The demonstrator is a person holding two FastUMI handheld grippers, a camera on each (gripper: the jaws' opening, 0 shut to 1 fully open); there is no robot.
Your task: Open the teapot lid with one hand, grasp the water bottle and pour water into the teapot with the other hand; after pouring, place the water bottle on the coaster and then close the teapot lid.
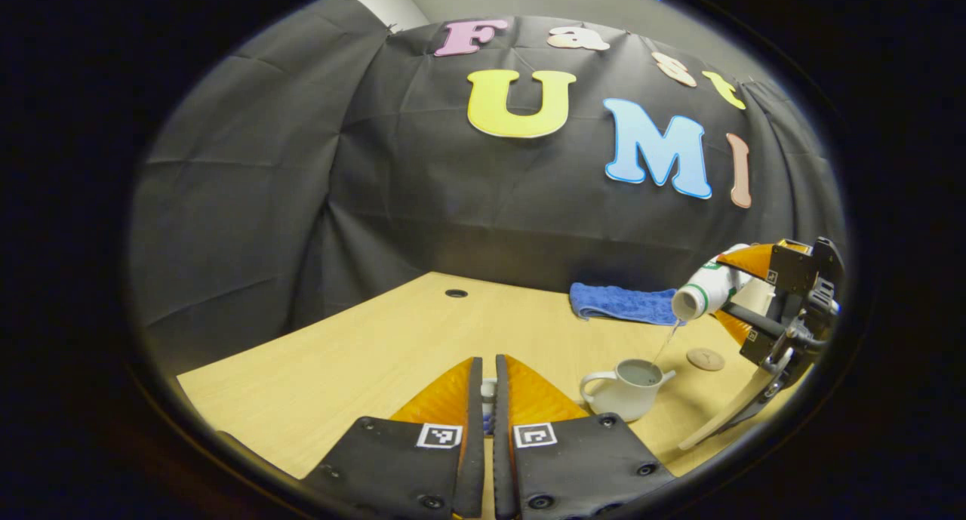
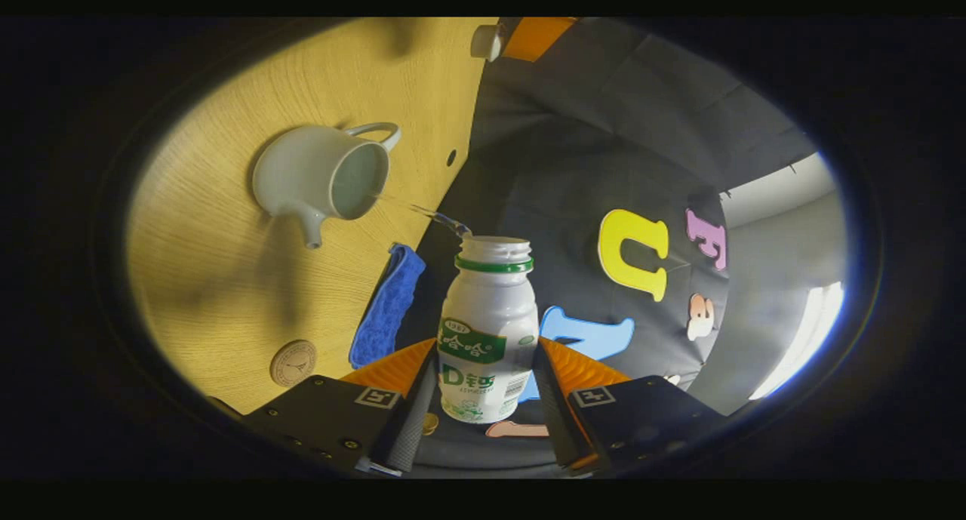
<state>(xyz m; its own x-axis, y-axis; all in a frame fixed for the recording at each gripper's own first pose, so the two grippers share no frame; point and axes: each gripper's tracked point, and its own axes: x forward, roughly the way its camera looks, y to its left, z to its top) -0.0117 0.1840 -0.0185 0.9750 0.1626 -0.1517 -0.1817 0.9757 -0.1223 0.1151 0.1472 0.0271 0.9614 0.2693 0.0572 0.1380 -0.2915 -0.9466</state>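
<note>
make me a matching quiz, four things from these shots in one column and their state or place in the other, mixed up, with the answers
Things:
1. bottle
2. teapot
3. coaster
4. towel

States or places:
A. lies bare on the table, nothing on it
B. tipped in the right gripper, water running from its mouth
C. blue, folded, at the table's far edge by the cloth wall
D. stands open, taking in the stream

Pairs: 1-B, 2-D, 3-A, 4-C

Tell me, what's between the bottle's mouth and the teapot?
A thin stream of water runs from the bottle into the open teapot, seen in the right gripper view.
</note>
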